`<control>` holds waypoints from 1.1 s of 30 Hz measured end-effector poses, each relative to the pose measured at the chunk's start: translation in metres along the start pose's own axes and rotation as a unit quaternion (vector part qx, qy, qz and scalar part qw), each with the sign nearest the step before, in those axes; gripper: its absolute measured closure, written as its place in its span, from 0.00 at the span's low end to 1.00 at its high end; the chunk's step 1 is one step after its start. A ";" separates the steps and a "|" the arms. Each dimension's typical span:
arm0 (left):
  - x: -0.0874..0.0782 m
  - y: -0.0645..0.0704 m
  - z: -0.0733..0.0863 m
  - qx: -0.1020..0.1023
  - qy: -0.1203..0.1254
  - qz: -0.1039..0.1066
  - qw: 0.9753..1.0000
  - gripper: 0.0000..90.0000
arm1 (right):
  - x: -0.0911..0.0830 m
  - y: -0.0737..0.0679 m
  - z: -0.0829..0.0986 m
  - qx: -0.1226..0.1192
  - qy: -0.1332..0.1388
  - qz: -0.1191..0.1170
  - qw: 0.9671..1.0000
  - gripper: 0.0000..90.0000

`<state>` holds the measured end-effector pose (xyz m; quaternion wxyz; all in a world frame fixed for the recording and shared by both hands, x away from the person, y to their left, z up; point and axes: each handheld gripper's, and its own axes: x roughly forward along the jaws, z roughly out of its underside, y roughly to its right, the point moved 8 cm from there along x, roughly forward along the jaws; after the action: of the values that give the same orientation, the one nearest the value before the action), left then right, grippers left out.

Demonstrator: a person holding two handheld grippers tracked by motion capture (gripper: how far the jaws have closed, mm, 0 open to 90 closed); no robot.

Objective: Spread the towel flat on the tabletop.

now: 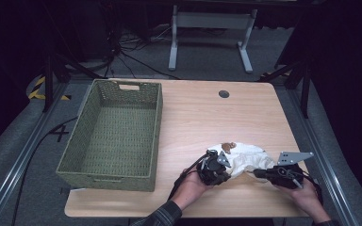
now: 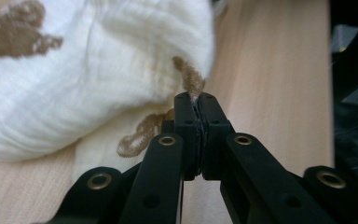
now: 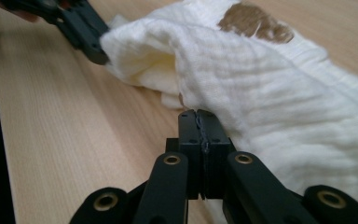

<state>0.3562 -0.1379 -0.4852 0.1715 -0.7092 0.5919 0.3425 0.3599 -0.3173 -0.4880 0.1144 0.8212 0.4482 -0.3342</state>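
The cloth (image 1: pixel 242 157) lies bunched near the desk's (image 1: pixel 202 117) 5 o'clock edge. The left claw (image 2: pixel 196 100) is clenched on a thin brown trim; the right claw (image 3: pixel 199 116) pinches a fold. So slim a bite could slip if pulled. The basket (image 1: pixel 115 134) stands well apart at 9 o'clock, way unobstructed.

Black claw (image 2: pixel 196 100) arms carry brass-ringed screws.
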 end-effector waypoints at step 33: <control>-0.027 -0.047 0.014 -0.078 0.029 -0.073 0.994 0.75 | 0.011 0.019 -0.012 -0.001 -0.007 0.016 1.000 0.92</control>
<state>0.3957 -0.0982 -0.4836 0.1230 -0.7715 0.5145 0.3535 0.3845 -0.3150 -0.4882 0.1236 0.8256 0.4345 -0.3380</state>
